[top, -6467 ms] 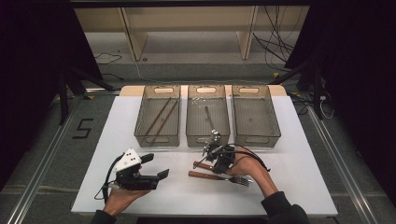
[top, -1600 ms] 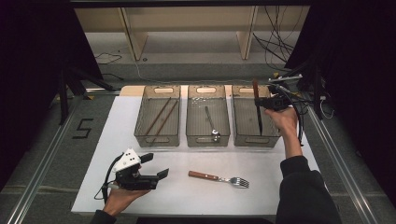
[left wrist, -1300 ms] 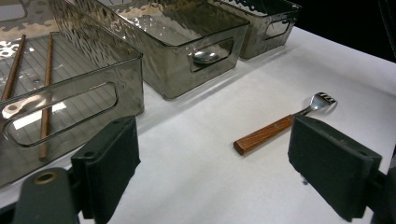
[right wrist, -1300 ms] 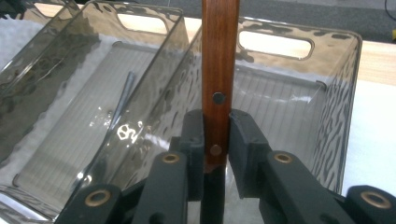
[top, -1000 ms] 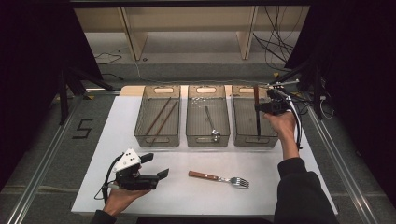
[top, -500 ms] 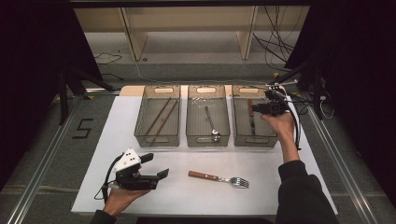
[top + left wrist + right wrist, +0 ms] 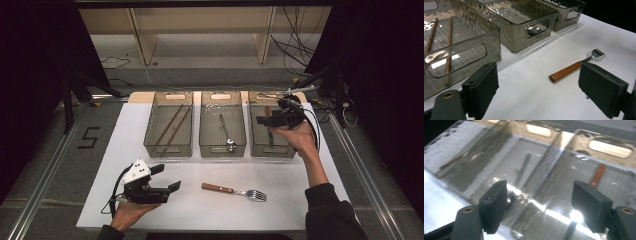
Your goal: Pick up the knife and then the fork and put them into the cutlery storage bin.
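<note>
Sorting cutlery by type into 3 clear bins looks like the job, judged from how things lie. Right gripper (image 7: pixel 274 120) hovers over the right bin (image 7: pixel 255 145), jaws spread wide and empty in the right gripper view; a brown-handled piece (image 7: pixel 598 176) lies on the bin floor beyond them, apart from both jaws. What kind of utensil it is I cannot tell, blur and glare hide the working end. Jaws are held above the bin's walls, so the hand can probably lift clear without nudging the bin.

Left gripper (image 7: pixel 166 187) rests low near the front-left of the white table (image 7: pixel 310 200), jaws released, gripping nothing. It points toward the fork (image 7: pixel 575 66), which lies flat on the table between the grippers and in front of the middle bin (image 7: pixel 223 148), wooden handle to the left, tines to the right, touching neither jaw. Likely the next item to sort.

Left bin (image 7: pixel 168 149) holds 2 chopsticks (image 7: pixel 170 123) lying lengthwise side by side; middle bin holds a spoon (image 7: pixel 226 133), bowl toward the near wall. 1 type per bin so far, so the fork probably goes with the brown-handled piece, though that is a guess.
</note>
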`<state>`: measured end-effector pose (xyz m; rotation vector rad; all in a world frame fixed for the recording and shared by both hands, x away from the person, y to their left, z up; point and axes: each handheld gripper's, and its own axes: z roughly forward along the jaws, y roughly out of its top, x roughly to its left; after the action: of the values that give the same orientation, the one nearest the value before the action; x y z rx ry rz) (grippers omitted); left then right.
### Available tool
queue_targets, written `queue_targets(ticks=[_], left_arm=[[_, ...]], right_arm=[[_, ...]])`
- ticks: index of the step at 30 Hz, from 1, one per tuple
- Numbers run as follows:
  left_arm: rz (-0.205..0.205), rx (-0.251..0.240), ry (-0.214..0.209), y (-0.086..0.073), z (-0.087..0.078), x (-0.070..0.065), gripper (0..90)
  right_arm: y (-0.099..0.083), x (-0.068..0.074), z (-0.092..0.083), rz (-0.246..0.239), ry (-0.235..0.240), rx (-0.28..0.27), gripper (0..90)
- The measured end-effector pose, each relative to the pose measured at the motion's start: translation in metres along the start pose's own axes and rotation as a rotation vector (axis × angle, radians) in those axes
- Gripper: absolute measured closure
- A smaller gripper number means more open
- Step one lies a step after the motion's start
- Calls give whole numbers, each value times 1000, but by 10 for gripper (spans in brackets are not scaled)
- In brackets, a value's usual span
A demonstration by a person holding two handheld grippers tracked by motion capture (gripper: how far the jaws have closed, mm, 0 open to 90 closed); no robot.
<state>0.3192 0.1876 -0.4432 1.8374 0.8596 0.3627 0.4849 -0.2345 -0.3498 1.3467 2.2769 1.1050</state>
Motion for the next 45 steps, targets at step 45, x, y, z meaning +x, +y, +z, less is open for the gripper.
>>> queue_targets(ticks=[45], left_arm=[[0,0,1,0,0,0,159]], right_arm=[[-51,111,25,-270,227,164,217]])
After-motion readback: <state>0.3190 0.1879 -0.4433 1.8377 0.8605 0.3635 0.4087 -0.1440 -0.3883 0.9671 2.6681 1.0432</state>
